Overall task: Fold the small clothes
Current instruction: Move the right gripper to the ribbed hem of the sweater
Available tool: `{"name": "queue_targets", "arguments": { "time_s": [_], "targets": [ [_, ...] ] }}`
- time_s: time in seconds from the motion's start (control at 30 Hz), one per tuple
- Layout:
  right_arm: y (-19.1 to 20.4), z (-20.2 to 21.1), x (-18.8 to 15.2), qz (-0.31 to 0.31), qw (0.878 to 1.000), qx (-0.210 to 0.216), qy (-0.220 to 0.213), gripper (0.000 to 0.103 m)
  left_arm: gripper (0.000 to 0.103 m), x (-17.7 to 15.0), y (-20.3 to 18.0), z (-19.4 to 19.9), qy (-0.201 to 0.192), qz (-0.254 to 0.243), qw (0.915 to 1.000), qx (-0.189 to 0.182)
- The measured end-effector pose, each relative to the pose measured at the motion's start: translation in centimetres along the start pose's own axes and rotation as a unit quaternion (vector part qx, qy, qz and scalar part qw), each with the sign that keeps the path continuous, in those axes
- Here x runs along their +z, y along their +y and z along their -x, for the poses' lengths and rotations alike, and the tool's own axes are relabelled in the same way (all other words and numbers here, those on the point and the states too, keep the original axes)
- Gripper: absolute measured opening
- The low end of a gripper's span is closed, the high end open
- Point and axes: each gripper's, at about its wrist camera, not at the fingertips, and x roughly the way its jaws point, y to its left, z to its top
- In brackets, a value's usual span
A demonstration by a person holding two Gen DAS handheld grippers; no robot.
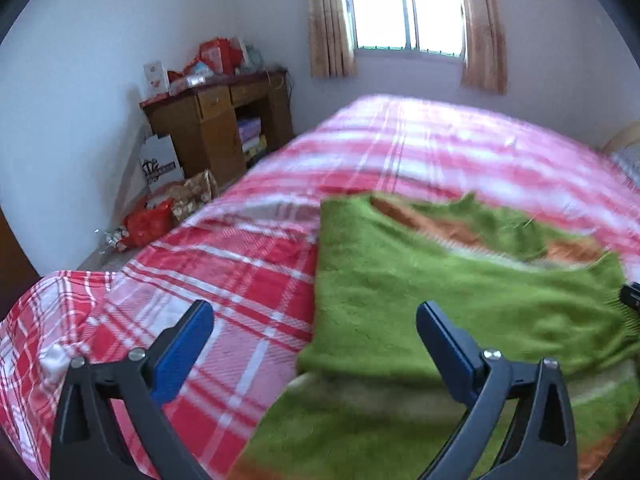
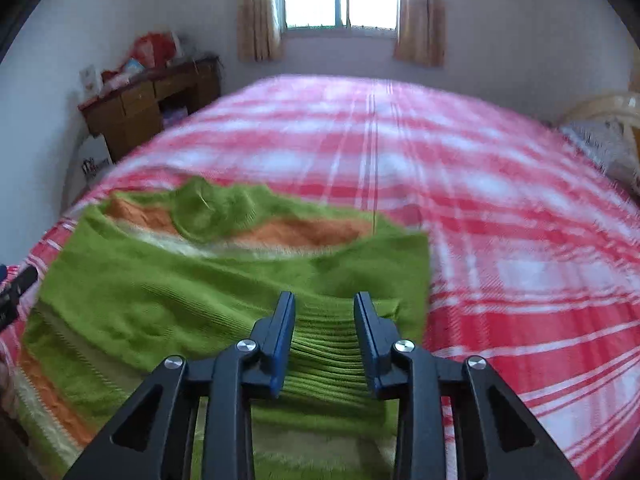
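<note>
A small green knit sweater (image 1: 440,300) with orange and cream stripes lies partly folded on the red and white plaid bedspread (image 1: 248,264). My left gripper (image 1: 316,320) is open and empty, just above the sweater's left edge. In the right wrist view the sweater (image 2: 192,280) fills the lower left. My right gripper (image 2: 325,304) has its jaws partly closed around the sweater's ribbed hem (image 2: 324,344), which bunches between the blue pads. The right gripper's tip shows at the left wrist view's right edge (image 1: 632,298).
A wooden desk (image 1: 224,120) with clutter on top stands against the far left wall, with bags (image 1: 160,208) on the floor beside it. A curtained window (image 1: 404,4) is at the back. A pillow (image 2: 600,148) lies at the bed's right.
</note>
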Motion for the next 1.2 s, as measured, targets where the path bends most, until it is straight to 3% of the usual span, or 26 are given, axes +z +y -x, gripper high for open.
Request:
{"name": "queue_targets", "arguments": {
  "time_s": [0.03,0.1,0.17,0.27,0.5,0.63,0.77,0.93,1.2],
  "targets": [
    [-0.7,-1.3,-0.6,-0.008,1.000,-0.013,0.017,0.031,0.103,-0.3,-0.1,-1.0,0.014,-0.004,0.9999,0.006],
    [-2.0,-0.7,-0.7,-0.035,0.999,0.000,0.003,0.030,0.103,-0.7,0.1,-3.0,0.063,0.004,0.9980,-0.001],
    [-2.6,-0.5,-1.0,-0.049,0.999,-0.018,0.002,0.030,0.103,-0.5,1.3,-3.0,0.062,0.034,0.9974,-0.011],
    [-3.3,-0.1,-1.1,-0.071,0.997,0.002,-0.002,0.032,0.103,-0.8,1.7,-3.4,0.074,0.041,0.9963,-0.013],
    [-3.2,1.3,-1.3,-0.082,0.997,0.003,-0.007,0.032,0.103,-1.0,1.1,-0.9,0.058,0.007,0.9982,-0.011],
    [-2.8,6.0,-3.3,-0.069,0.997,0.028,-0.036,0.035,0.103,-1.2,1.6,2.3,0.032,-0.008,0.9991,-0.025],
    [-2.8,11.0,-6.5,-0.062,0.996,0.035,-0.055,0.049,0.103,-1.6,1.8,5.5,0.012,-0.009,0.9988,-0.047],
    [-3.5,15.6,-10.5,-0.074,0.994,0.042,-0.063,0.052,0.103,-2.6,1.2,8.6,-0.009,-0.037,0.9979,-0.052],
    [-5.3,19.8,-17.2,-0.096,0.993,0.043,-0.048,0.052,0.103,-6.5,3.7,12.2,0.005,-0.047,0.9958,-0.079]
  ]
}}
